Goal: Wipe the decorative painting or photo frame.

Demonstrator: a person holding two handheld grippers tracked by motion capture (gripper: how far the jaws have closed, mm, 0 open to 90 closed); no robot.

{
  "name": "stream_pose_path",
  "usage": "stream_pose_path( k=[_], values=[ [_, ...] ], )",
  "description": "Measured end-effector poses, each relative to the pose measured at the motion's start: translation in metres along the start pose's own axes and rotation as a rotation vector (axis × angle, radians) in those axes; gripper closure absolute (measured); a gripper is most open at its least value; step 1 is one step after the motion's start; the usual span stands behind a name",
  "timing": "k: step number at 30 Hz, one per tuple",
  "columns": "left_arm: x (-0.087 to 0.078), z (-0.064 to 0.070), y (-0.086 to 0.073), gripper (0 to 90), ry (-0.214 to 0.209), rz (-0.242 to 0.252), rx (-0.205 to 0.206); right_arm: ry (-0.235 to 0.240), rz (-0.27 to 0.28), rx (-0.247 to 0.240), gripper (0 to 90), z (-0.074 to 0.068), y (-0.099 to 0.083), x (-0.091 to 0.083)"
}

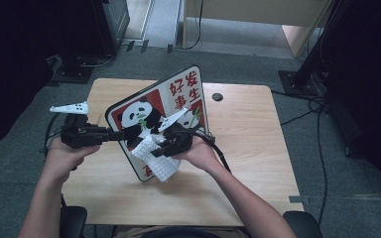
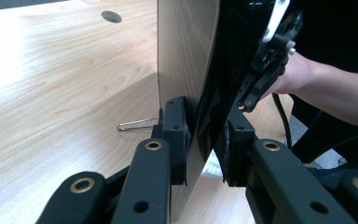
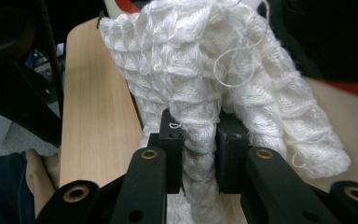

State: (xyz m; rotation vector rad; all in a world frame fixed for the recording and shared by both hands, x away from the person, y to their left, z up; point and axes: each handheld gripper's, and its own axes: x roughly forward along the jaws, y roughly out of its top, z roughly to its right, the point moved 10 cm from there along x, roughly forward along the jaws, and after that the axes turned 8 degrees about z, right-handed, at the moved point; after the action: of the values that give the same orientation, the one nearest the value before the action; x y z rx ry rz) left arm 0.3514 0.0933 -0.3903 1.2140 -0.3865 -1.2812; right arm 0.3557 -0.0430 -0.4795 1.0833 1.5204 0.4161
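- The right gripper (image 3: 200, 154) has its jaws clamped on a fold of the white cloth (image 3: 223, 79), which is pressed against the picture side of the board (image 1: 161, 111).
- The left gripper (image 2: 205, 140) pinches the board's left edge between its pads, one on the plain back, one on the printed front, holding the board tilted up on the table (image 1: 248, 129).
- A small dark hole (image 1: 218, 96) sits farther back in the tabletop.
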Motion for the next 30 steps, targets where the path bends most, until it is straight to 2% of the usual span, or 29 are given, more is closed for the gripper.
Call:
stream_pose_path(
  k=[24,30],
  values=[
    [0.000,-0.001,0.000,75.4,-0.005,-0.001,-0.003,0.015,-0.061,0.013,76.4,0.004,-0.042,0.020],
    [0.000,-0.001,0.000,75.3,-0.005,0.001,-0.006,0.025,-0.070,0.040,76.4,0.003,-0.047,0.023]
  ],
)
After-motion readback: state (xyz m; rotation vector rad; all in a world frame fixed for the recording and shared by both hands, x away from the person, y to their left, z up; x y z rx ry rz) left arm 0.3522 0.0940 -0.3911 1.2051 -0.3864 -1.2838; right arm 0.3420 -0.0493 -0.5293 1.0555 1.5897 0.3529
